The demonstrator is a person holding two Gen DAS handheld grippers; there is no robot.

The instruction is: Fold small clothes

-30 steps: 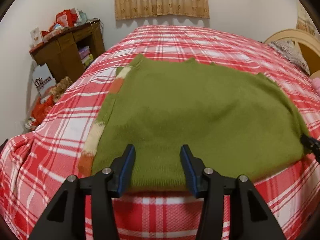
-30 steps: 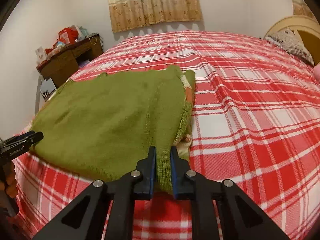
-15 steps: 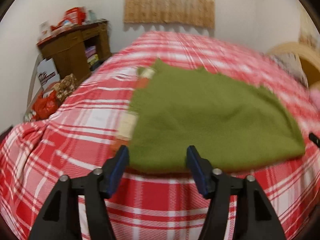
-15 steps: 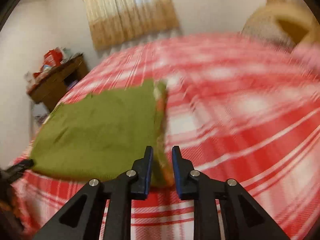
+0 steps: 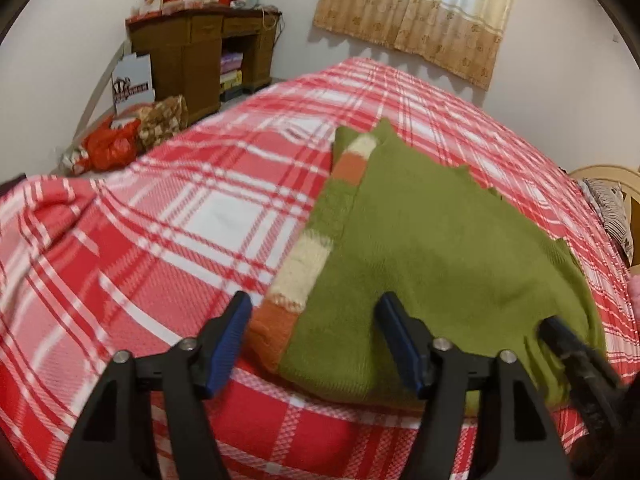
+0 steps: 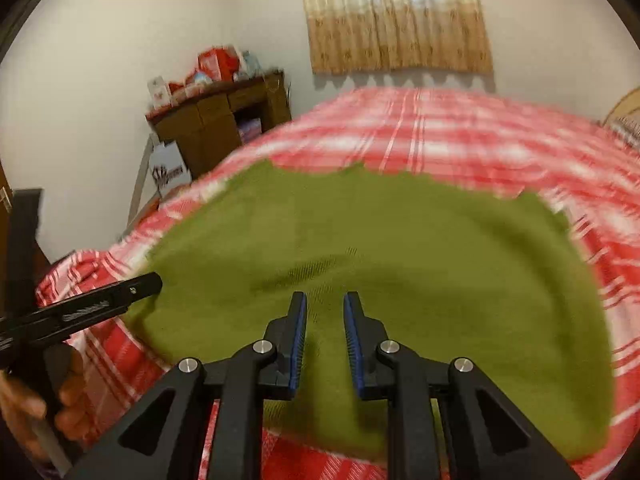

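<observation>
The left tool [image 5: 314, 314] is wide open and holds nothing. Its fingers straddle the near left corner of the green sweater [image 5: 440, 256], where a striped sleeve [image 5: 304, 268] is folded in along the left edge. The right tool [image 6: 325, 316] is open by a narrow gap, also empty, and hangs over the middle of the near hem. In the right wrist view the left tool's tip shows at 9 o'clock, at the sweater's edge.

The sweater lies flat on the plaid bed cover [image 5: 224, 216], sleeves tucked in, running from the tools toward 12 o'clock.

Risks from here:
- A closing finger may catch the bed cover with the knit, since both are soft and lie in contact; the cover would then lift with the fold.
- A grip on the top layer only would leave the sleeve behind and let it slip out.
- Unequal lift between the two tools would skew the hem.
</observation>
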